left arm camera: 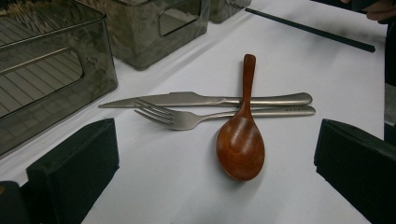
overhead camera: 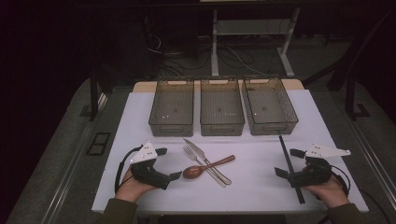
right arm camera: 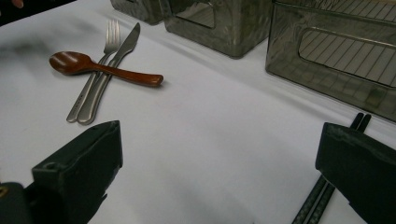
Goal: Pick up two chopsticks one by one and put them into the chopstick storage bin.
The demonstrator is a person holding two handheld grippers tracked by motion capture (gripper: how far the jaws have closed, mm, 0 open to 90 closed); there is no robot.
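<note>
A brown wooden spoon (overhead camera: 205,167) (left arm camera: 240,144) (right arm camera: 93,66) lies across a metal fork (overhead camera: 189,151) (left arm camera: 187,119) and a metal knife (overhead camera: 192,144) (left arm camera: 187,99) in the middle of the white table (overhead camera: 252,191). A pair of black chopsticks (overhead camera: 282,143) (left arm camera: 308,29) (right arm camera: 317,196) lies at the right. My left gripper (overhead camera: 168,163) rests open, left of the cutlery, its jaws facing the spoon. My right gripper (overhead camera: 288,162) is open over the chopsticks, which run under its right jaw in the right gripper view. Neither holds anything.
Three empty smoky plastic bins (overhead camera: 171,127) (overhead camera: 222,127) (overhead camera: 273,126) stand side by side along the table's far half. Beyond the table are cables and desk legs (overhead camera: 215,42) on a dark floor. White surface lies open between the cutlery and the chopsticks.
</note>
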